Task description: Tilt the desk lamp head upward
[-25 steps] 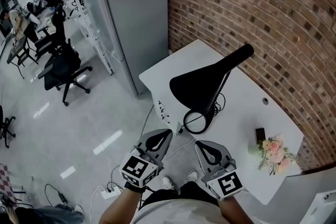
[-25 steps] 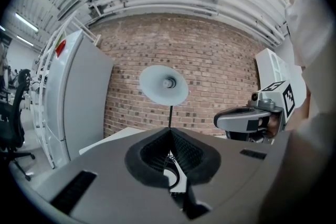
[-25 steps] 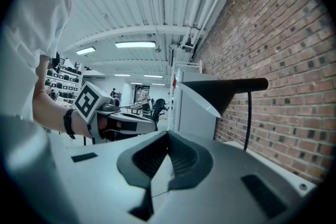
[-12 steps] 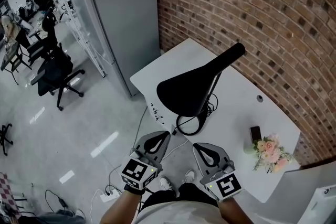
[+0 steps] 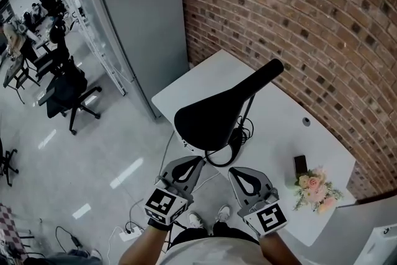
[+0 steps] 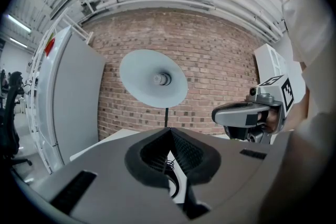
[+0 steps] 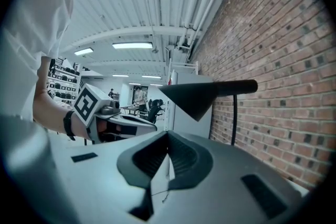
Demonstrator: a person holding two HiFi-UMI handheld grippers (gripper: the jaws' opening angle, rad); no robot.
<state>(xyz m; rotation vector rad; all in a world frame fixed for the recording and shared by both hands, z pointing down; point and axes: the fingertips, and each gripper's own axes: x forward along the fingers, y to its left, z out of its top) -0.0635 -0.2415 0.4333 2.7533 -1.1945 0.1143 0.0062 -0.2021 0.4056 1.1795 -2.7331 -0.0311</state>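
Nothing had been done to the desk lamp [image 5: 231, 110] yet. It stood on the white surface [image 5: 282, 124] against the brick wall [image 5: 310, 22], its black lamp head [image 5: 208, 121] drooping out over the near edge, the open face slanting down toward the person. The ring-shaped base [image 5: 222, 155] sat just under the head.

The left hand-held gripper [image 5: 197, 160] was short of the surface, jaws pressed together with nothing between them, and its own view looked up into the pale underside of the shade. The right hand-held gripper [image 5: 233, 170] was alongside it, jaws likewise closed and empty, and saw the cone from the side, well ahead. Neither touched the lamp.

So the whole job was left, by my reading. One hand-held gripper had to open, reach the head or its neck and close on it, perhaps with the other steadying the base, and then swing the shade upward. The flowers [image 5: 312, 189] at the far corner stood well clear.
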